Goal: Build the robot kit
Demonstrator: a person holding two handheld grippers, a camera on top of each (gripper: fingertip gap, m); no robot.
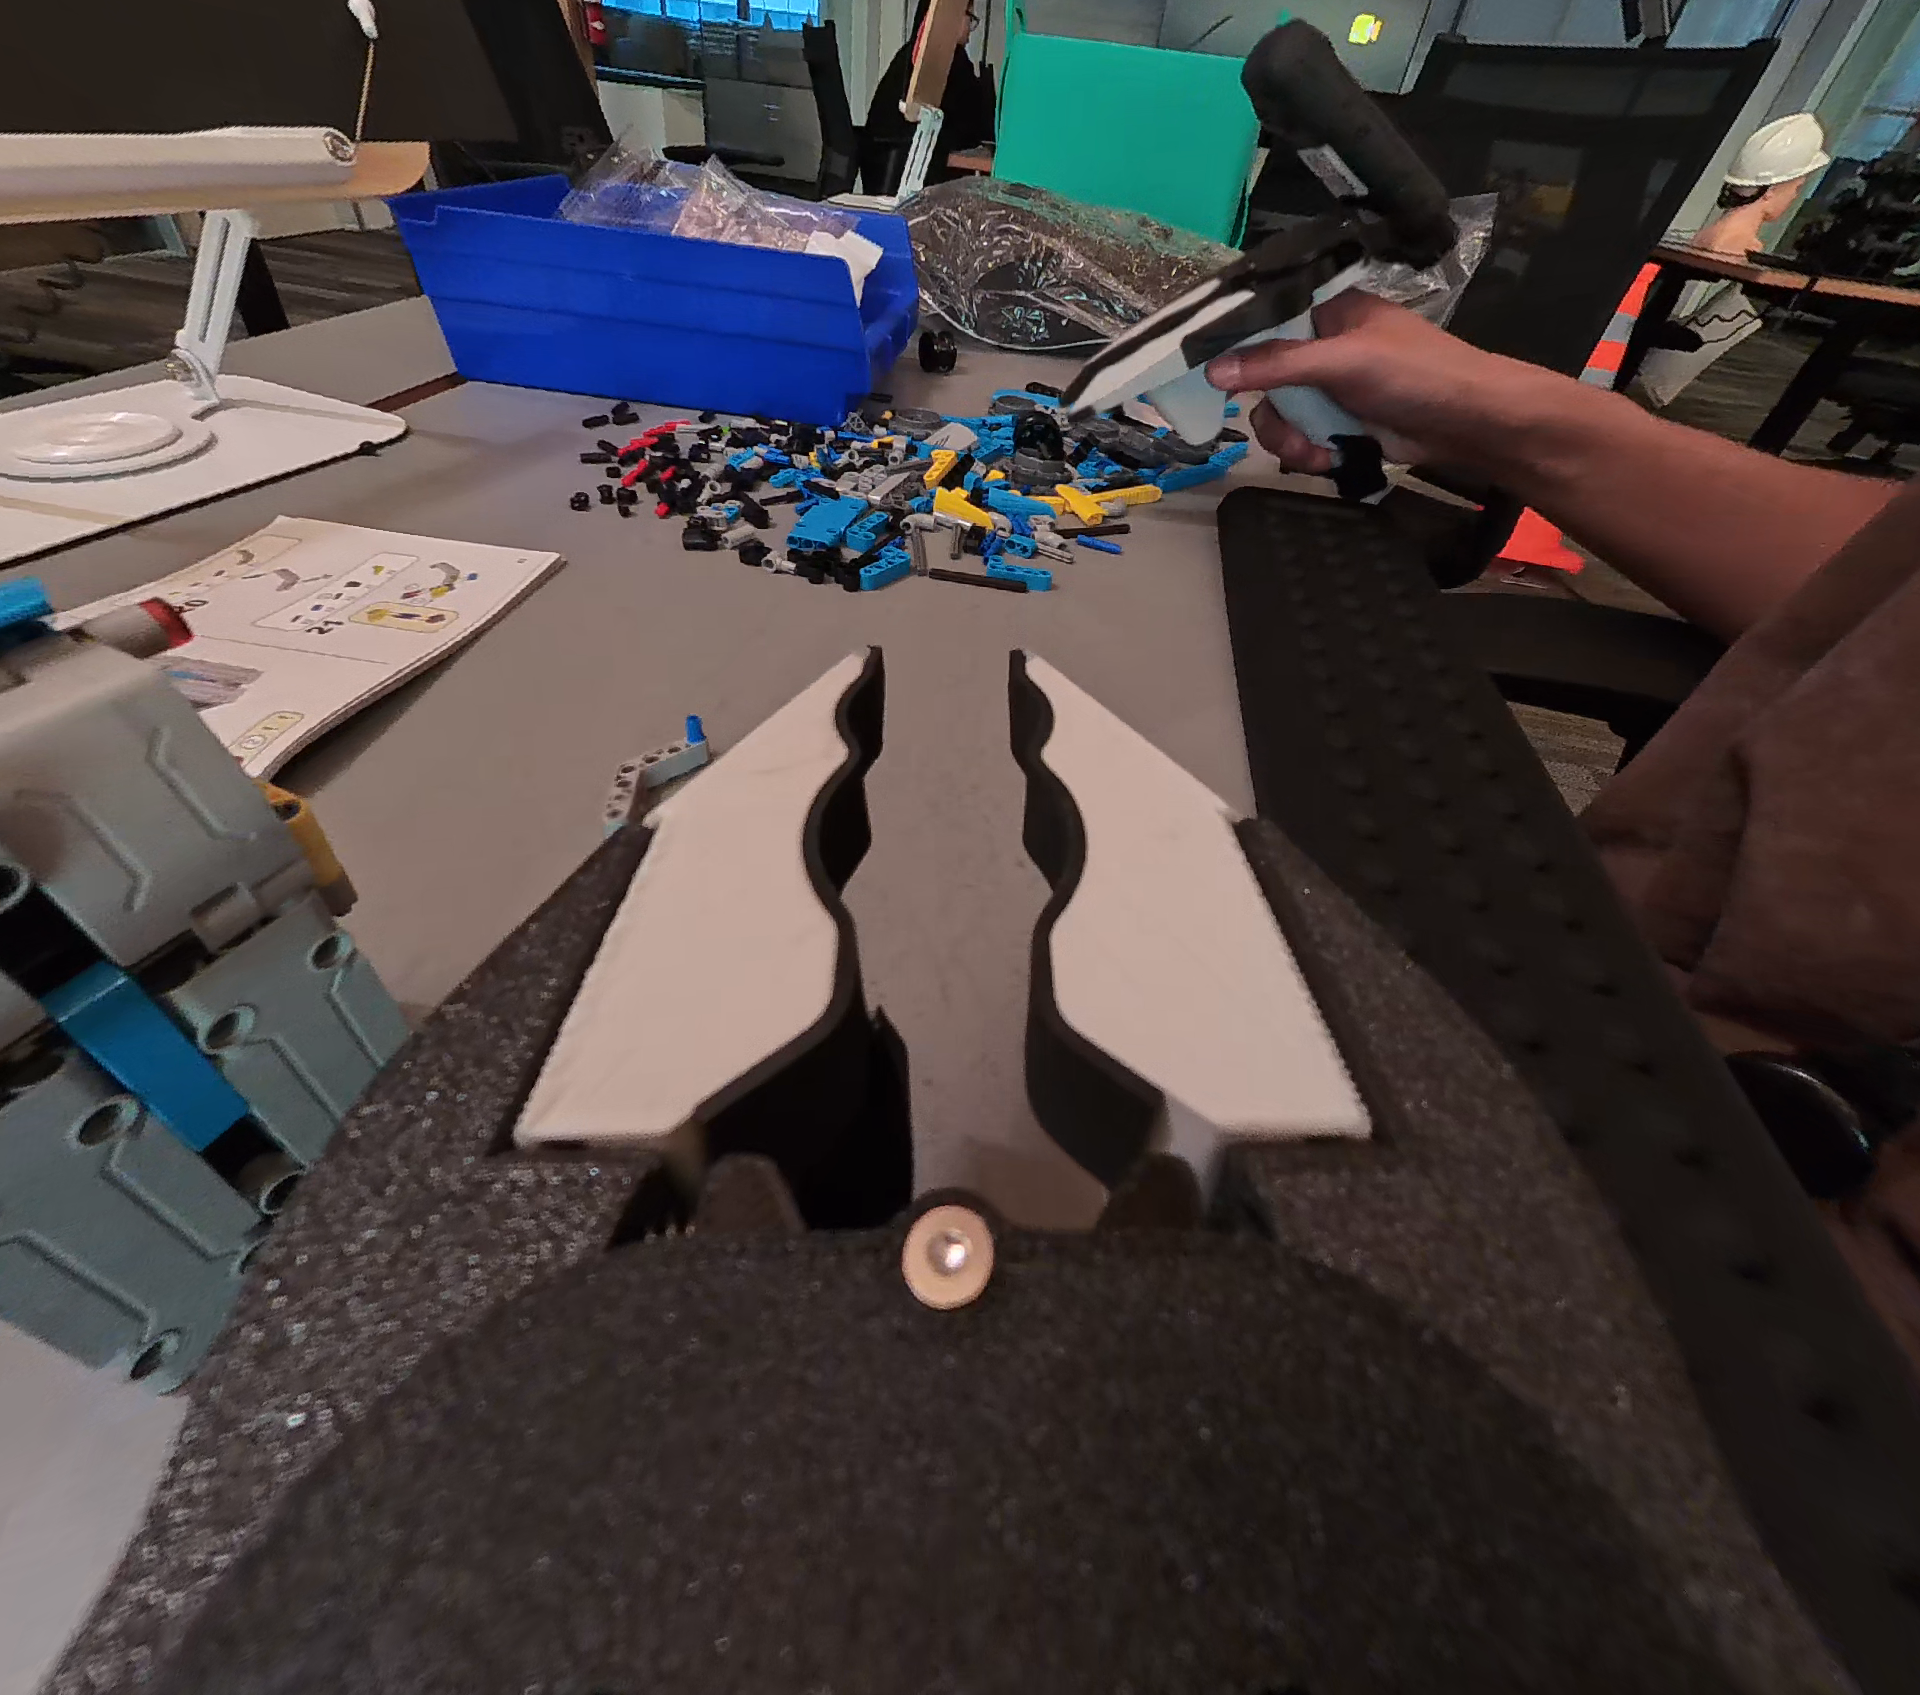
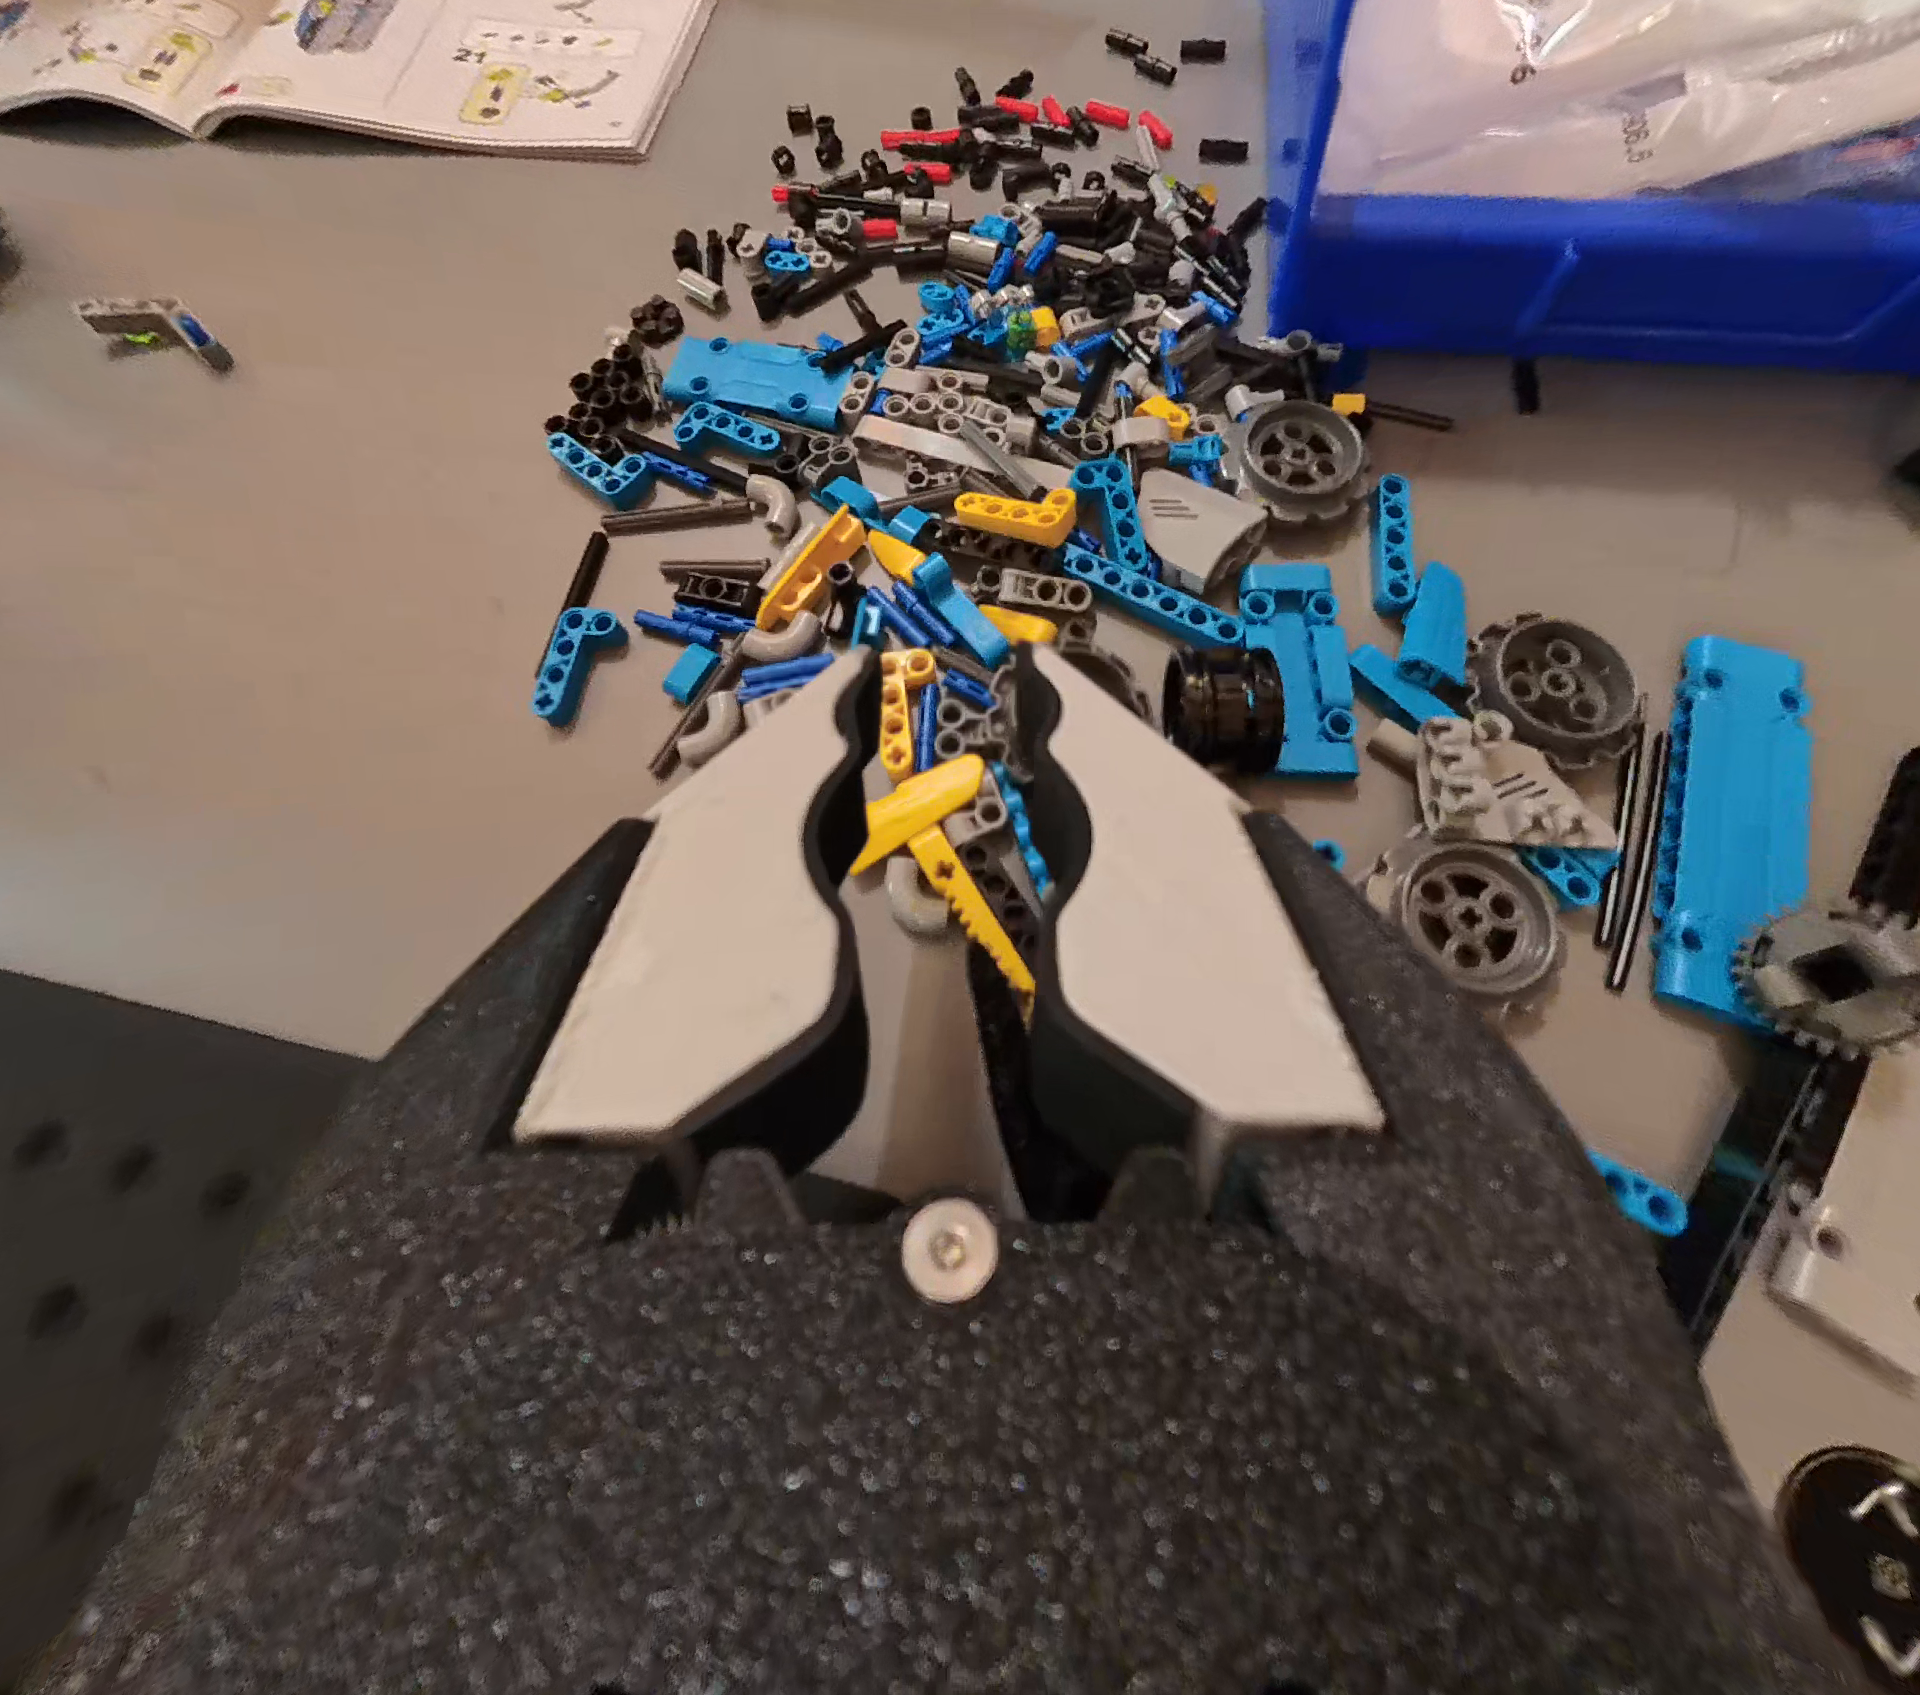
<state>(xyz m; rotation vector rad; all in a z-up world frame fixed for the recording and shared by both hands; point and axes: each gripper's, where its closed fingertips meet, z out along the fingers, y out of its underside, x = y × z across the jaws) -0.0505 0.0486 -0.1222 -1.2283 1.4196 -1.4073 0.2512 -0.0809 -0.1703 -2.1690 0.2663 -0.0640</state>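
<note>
My left gripper [image 1: 945, 663] is open and empty, low over the bare grey table [image 1: 1122, 606]. A small grey angled piece with a blue pin [image 1: 660, 762] lies just left of its left finger. A partly built grey and blue model [image 1: 156, 970] stands at the near left. My right gripper [image 2: 945, 663] is open, low over the near edge of a pile of small building pieces [image 2: 987, 419]. Yellow pieces [image 2: 920, 804] lie on the table between its fingers, not gripped. In the left wrist view a hand holds the right gripper [image 1: 1070, 398] over the pile [image 1: 894, 492].
A blue bin [image 1: 665, 295] with plastic bags stands behind the pile. An open instruction booklet [image 1: 343, 606] and a white lamp base [image 1: 156, 440] lie at the left. A black perforated mat [image 1: 1403, 762] lies at the right. A black wheel [image 2: 1226, 705] lies right of my right gripper. From the right gripper's tips to the black wheel [image 2: 1226, 705] is close to 5 cm.
</note>
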